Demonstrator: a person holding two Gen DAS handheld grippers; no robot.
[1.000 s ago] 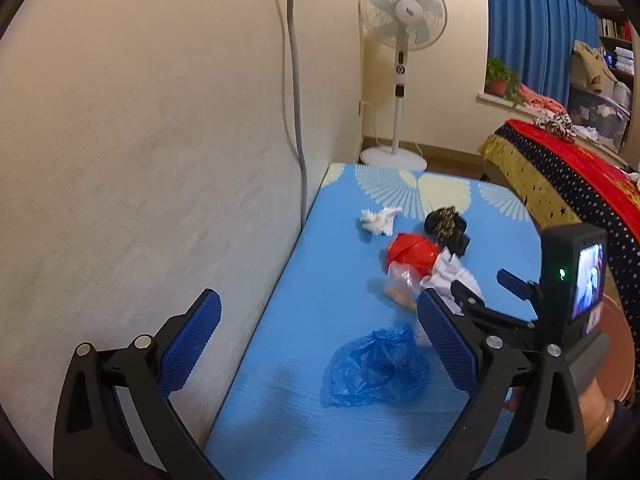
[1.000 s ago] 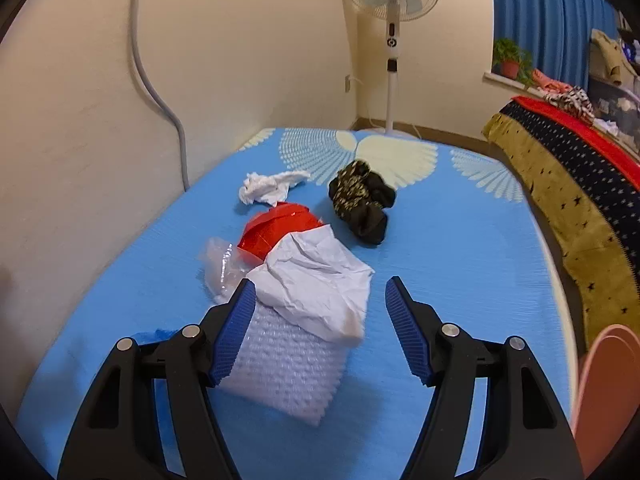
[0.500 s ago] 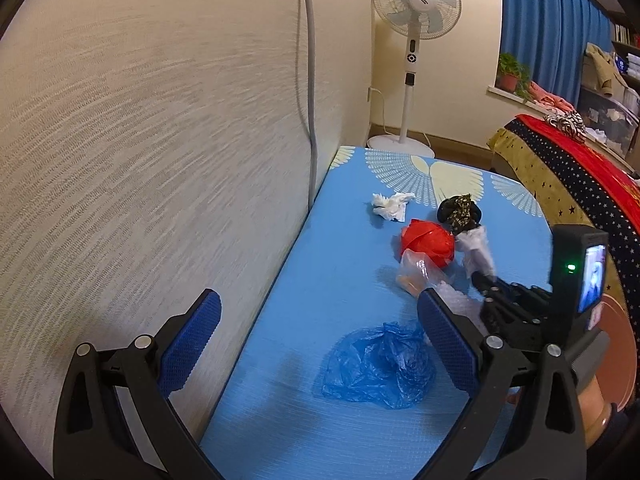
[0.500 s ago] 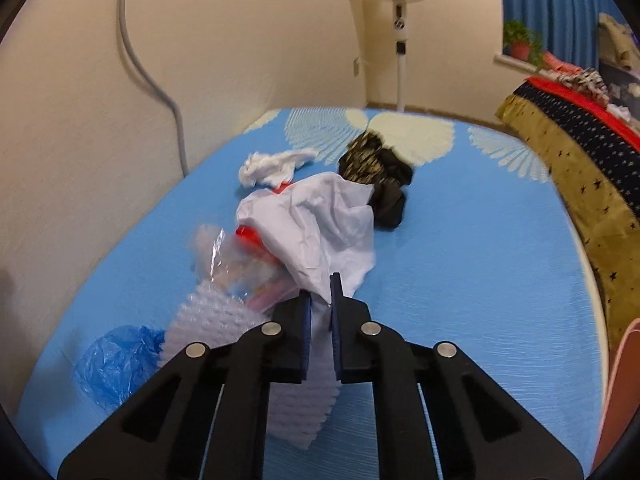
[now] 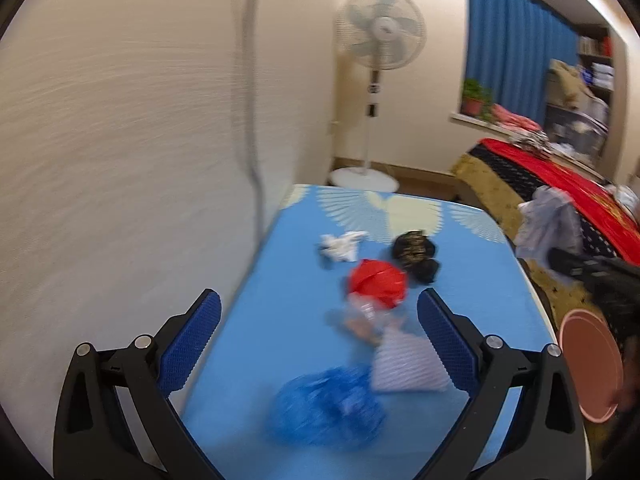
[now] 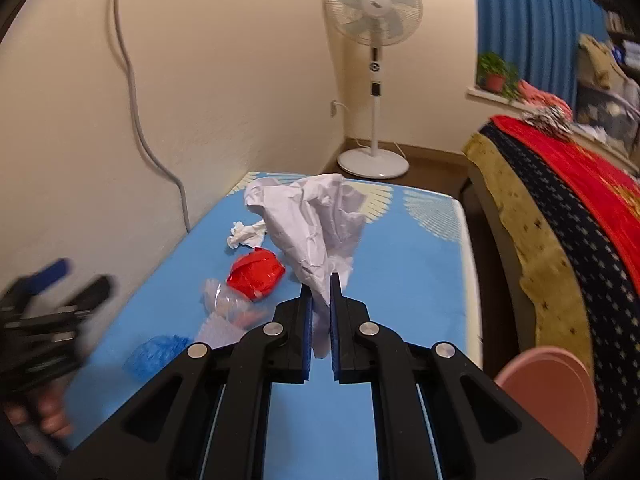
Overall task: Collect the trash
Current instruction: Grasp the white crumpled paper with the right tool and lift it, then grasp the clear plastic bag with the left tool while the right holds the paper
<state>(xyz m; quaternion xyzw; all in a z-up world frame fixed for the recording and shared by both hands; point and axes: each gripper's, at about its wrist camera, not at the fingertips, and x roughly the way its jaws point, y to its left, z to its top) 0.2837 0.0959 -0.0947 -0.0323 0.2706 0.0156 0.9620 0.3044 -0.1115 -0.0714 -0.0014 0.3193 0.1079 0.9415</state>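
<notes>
Trash lies on a blue mattress (image 6: 408,264): white tissue (image 6: 244,234), red wrapper (image 6: 256,274), clear plastic bag (image 6: 226,300), bubble wrap (image 5: 404,364), blue plastic bag (image 5: 328,404) and a black patterned wad (image 5: 414,250). My right gripper (image 6: 320,292) is shut on a crumpled white paper (image 6: 312,224) and holds it in the air above the mattress. The left wrist view shows that paper (image 5: 548,224) hanging at the right edge. My left gripper (image 5: 318,340) is open and holds nothing, low over the blue bag and bubble wrap, close to the wall.
A pink bin (image 6: 548,392) stands at the near right of the mattress. A bed with a red and dark starred blanket (image 6: 560,208) runs along the right. A standing fan (image 6: 374,12) is in the far corner. A grey cable (image 6: 132,92) hangs down the left wall.
The right gripper shut on the white paper and lifted it off the bubble wrap. The left gripper edged forward along the wall, staying open.
</notes>
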